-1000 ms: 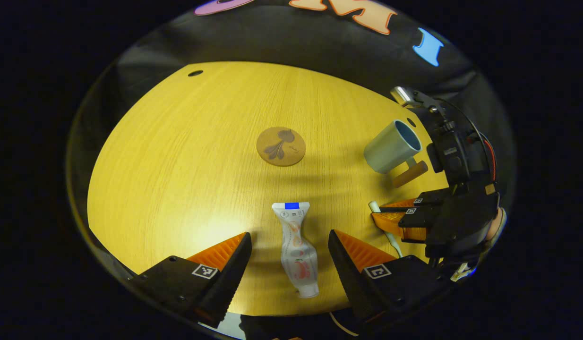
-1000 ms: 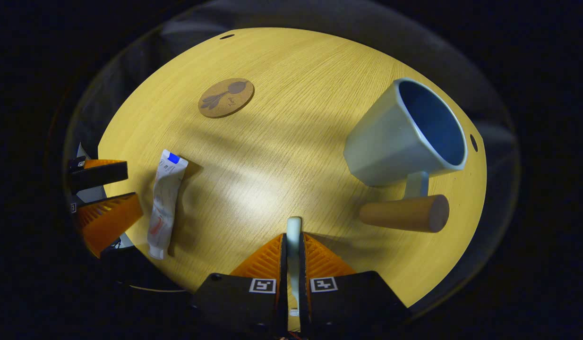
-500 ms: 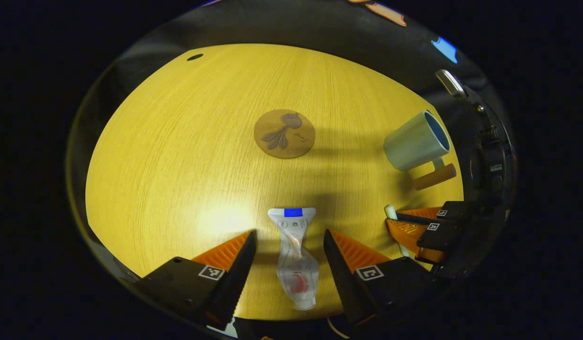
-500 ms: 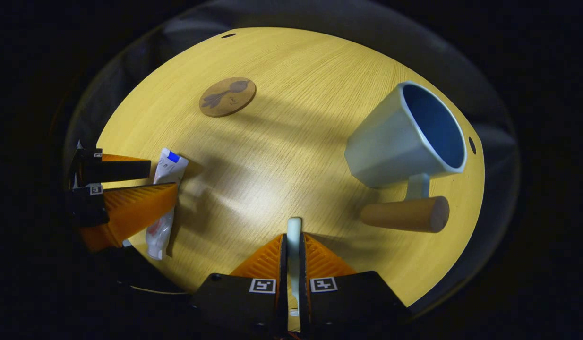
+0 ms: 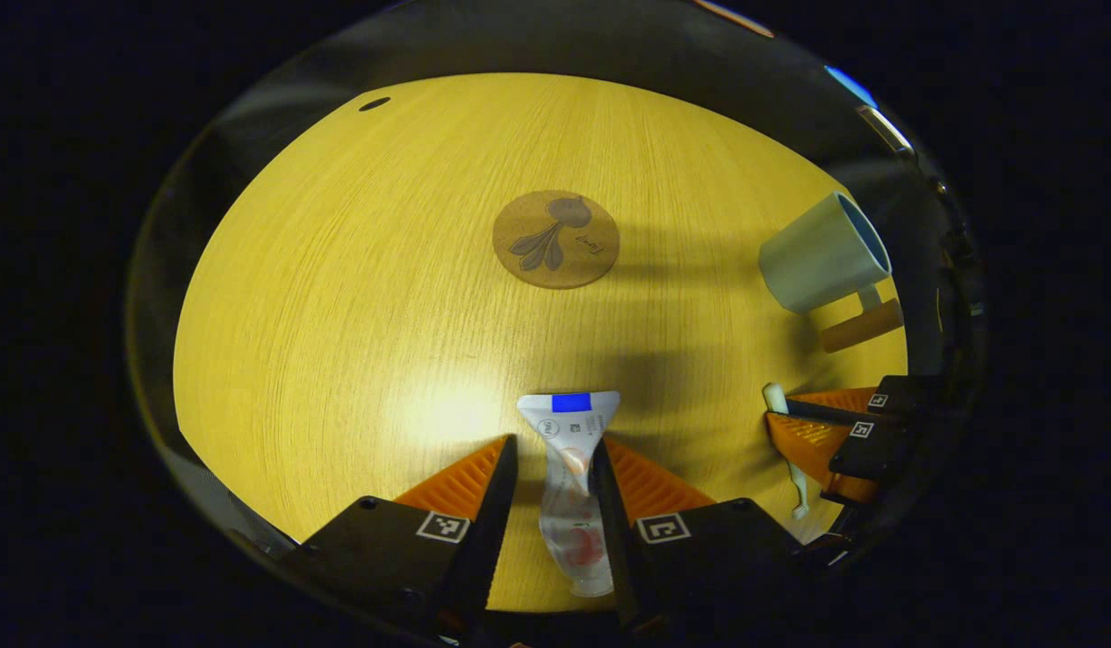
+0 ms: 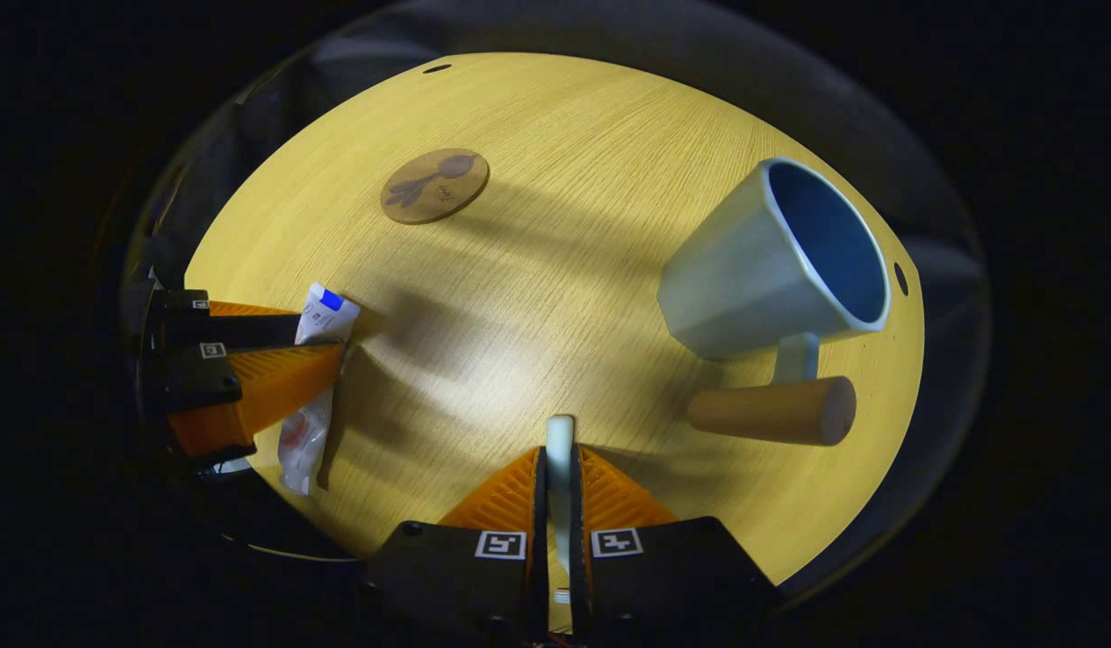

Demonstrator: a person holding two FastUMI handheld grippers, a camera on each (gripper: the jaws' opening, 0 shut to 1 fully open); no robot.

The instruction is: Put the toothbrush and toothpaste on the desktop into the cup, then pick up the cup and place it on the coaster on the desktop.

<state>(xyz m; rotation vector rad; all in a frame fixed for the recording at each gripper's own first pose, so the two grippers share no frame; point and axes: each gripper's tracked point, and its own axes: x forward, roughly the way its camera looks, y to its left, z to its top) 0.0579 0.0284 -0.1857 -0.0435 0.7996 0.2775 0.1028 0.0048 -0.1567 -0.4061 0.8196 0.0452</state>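
So over the last second the left gripper (image 5: pixel 555 468) went from wide open around the toothpaste (image 5: pixel 571 486) to squeezed in on it, both fingers now touching the tube's sides. It also dropped lower toward the table (image 5: pixel 339 297) and pushed forward a bit. From the right gripper view, the tube's middle is now covered by those fingers (image 6: pixel 276 382).

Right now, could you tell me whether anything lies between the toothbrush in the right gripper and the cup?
Nothing visible does. Bare desktop separates the toothbrush, clamped in the right gripper, from the cup. The cup's wooden handle faces the gripper; its mouth is clear.
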